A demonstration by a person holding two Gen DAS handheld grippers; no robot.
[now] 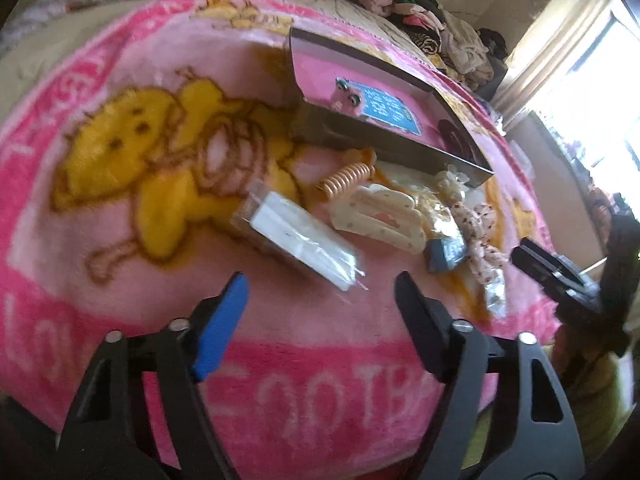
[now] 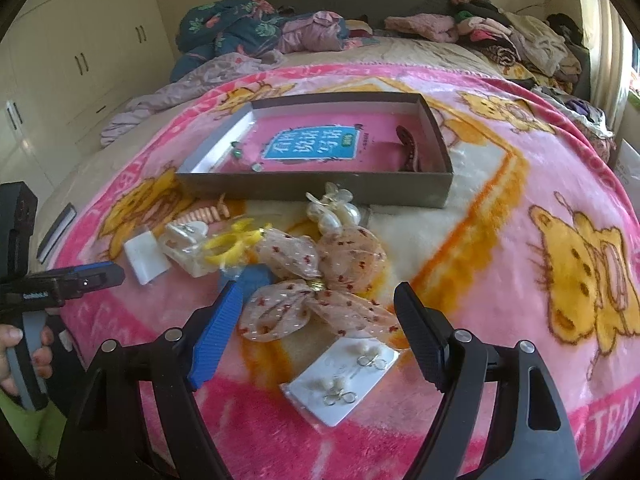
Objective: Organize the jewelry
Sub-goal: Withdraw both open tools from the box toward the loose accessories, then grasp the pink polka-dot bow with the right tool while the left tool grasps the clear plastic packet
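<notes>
Here, left gripper (image 1: 320,292) spread above blanket (image 1: 120,280) edge.

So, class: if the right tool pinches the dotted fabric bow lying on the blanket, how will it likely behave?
The dotted fabric bow looks like thin gauze with crumpled loops, so it will probably flop and squash rather than hold its shape. It seems light for its size. One loop lies over the earring card, so lifting might drag that card across the blanket.

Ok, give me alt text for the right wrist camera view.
The open right gripper hovers over a sheer dotted fabric bow and a card of pearl earrings on a pink cartoon blanket. Beyond lies an open grey box.
</notes>
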